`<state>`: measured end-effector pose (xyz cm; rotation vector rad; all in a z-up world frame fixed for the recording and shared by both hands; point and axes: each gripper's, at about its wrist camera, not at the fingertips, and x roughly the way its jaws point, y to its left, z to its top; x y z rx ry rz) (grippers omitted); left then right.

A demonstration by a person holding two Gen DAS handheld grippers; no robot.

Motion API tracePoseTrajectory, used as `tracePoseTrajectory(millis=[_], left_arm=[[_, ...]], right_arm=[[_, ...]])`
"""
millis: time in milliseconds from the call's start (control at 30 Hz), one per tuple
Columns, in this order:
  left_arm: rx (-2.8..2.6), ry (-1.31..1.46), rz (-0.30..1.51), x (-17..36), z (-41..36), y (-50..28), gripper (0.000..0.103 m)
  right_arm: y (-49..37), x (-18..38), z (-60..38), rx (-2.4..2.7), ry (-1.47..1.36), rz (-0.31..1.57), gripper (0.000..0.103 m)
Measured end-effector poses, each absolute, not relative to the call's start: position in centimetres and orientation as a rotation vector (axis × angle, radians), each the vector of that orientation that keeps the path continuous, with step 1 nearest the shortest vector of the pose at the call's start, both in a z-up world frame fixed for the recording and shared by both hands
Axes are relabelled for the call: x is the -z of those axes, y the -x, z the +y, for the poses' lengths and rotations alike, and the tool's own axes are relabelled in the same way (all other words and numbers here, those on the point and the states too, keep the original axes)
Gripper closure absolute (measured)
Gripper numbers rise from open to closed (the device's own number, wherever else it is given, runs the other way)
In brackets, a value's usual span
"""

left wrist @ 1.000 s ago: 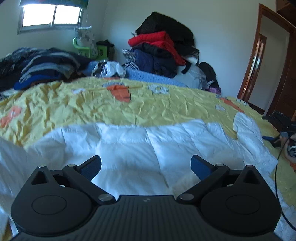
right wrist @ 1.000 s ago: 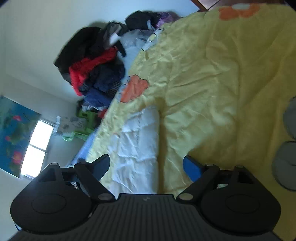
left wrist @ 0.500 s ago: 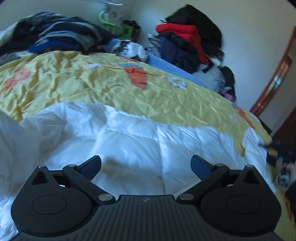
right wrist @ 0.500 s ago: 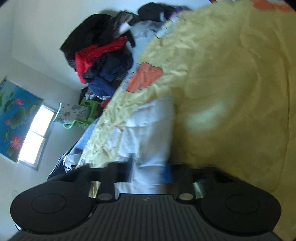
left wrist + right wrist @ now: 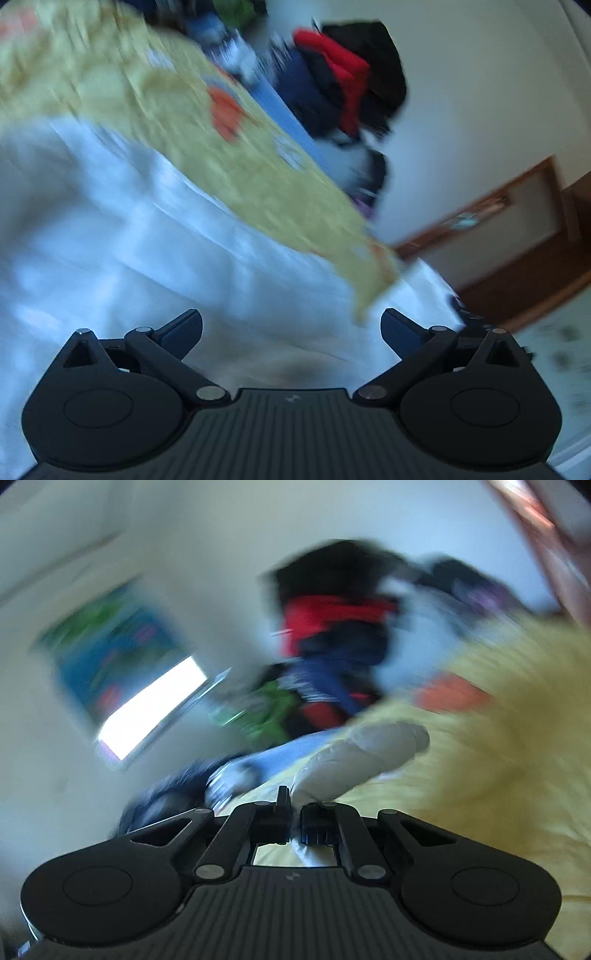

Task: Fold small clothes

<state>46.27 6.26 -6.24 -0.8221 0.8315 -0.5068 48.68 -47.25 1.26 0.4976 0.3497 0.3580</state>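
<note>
White padded garment (image 5: 155, 258) sprawls on the yellow bedspread (image 5: 258, 184) beneath your left gripper (image 5: 291, 326), jaws spread wide and empty; your right gripper (image 5: 294, 821) has its jaws pinched tight on its edge.

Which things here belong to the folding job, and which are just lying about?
In the job:
white padded garment
right gripper, shut on its edge
left gripper, open above it

Lying about:
yellow bedspread
heap of clothes
window
wall picture
</note>
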Motion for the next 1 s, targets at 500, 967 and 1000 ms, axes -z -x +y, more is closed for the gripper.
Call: tracePoseTrajectory(millis=[500,967,1000], left_arm=[[0.564,0.933,0.948,10.4,7.8,-47.3,0.000],[0.654,0.980,0.878,9.4,8.4,-46.6,0.000],[0.628,0.967,0.908,9.7,8.2,-46.9,0.000]], right_arm=[[-35.1,5.8,-18.1,-0.679,0.610,0.278,0.098],[-33.2,8.3,-16.3,-0.625,0.803,0.255,0.092],[-33.3,8.3,-16.2,-0.625,0.802,0.253,0.092]])
